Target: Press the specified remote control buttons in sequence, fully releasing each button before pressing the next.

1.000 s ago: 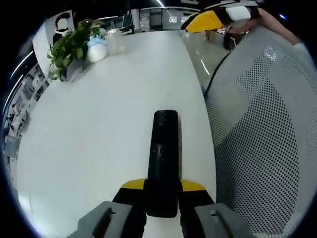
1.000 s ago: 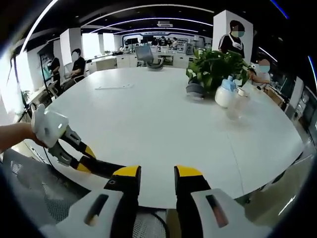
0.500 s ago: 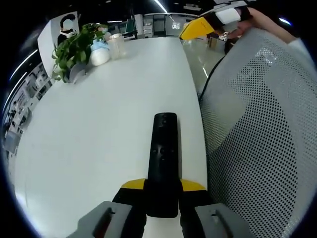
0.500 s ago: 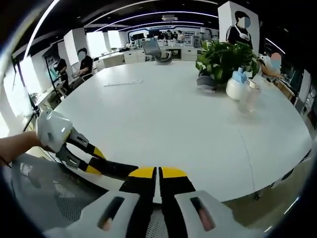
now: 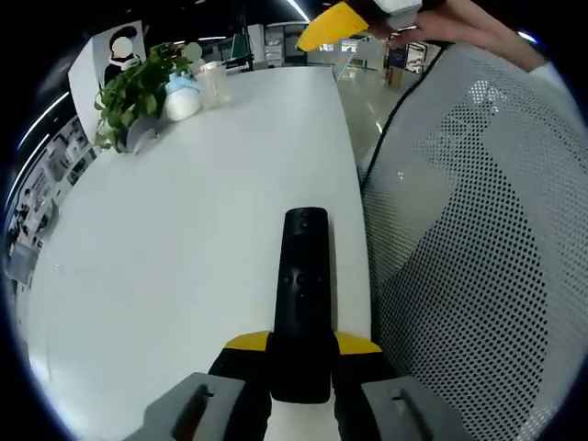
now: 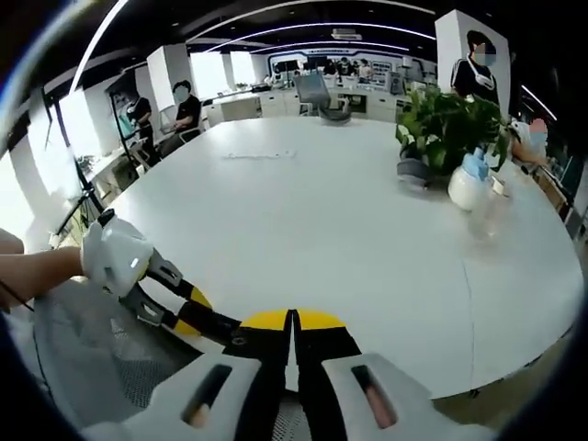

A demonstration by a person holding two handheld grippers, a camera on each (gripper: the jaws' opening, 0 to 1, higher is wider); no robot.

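Right gripper (image 6: 292,323) jaws, spread a second ago, are now pressed together, empty. One black remote (image 5: 303,294) is pinched in the left gripper (image 5: 301,363) jaws, sticking out over the white counter (image 5: 184,220). One potted plant (image 6: 450,124), one white bottle (image 6: 466,184). One mesh chair (image 5: 478,276) beside the counter edge. Open-plan office, people seated behind.

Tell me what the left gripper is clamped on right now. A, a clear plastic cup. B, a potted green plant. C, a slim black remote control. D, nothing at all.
C: in the left gripper view the left gripper has its yellow-tipped jaws closed on the near end of the slim black remote control, which points out over the white table.
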